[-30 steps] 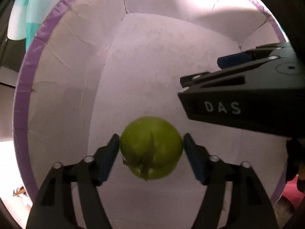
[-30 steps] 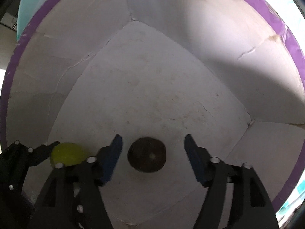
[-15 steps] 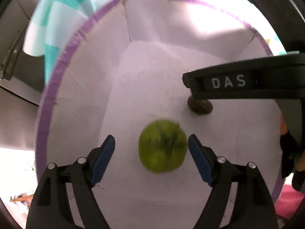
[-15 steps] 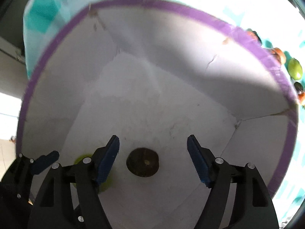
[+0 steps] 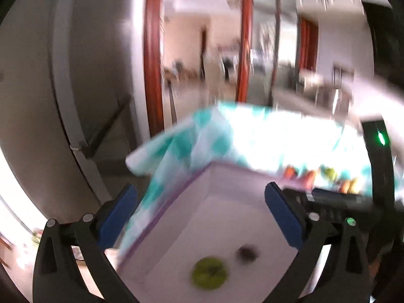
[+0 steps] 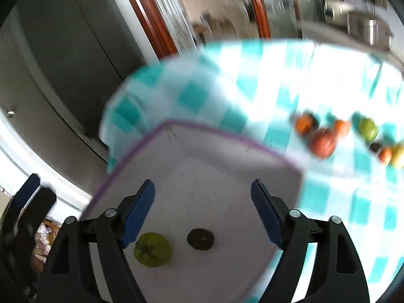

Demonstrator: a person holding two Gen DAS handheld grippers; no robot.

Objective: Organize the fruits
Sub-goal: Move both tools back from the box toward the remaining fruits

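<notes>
Both grippers, left gripper (image 5: 199, 217) and right gripper (image 6: 202, 212), now lifted out with jaws spread and empty, green fruit (image 6: 152, 249) and dark fruit (image 6: 200, 238) left on box (image 6: 192, 128) floor, so drop-off done, remaining fruits (image 6: 323, 141) on tablecloth (image 6: 252, 80) next.

Both views are smeared by motion blur. In the left view the green fruit (image 5: 209, 273) and the dark fruit (image 5: 247, 253) are reduced to soft blobs. The fruits (image 6: 323, 140) on the cloth (image 6: 252, 93) cannot be identified by kind. The box (image 6: 121, 161) is cut off at the lower edge.
</notes>
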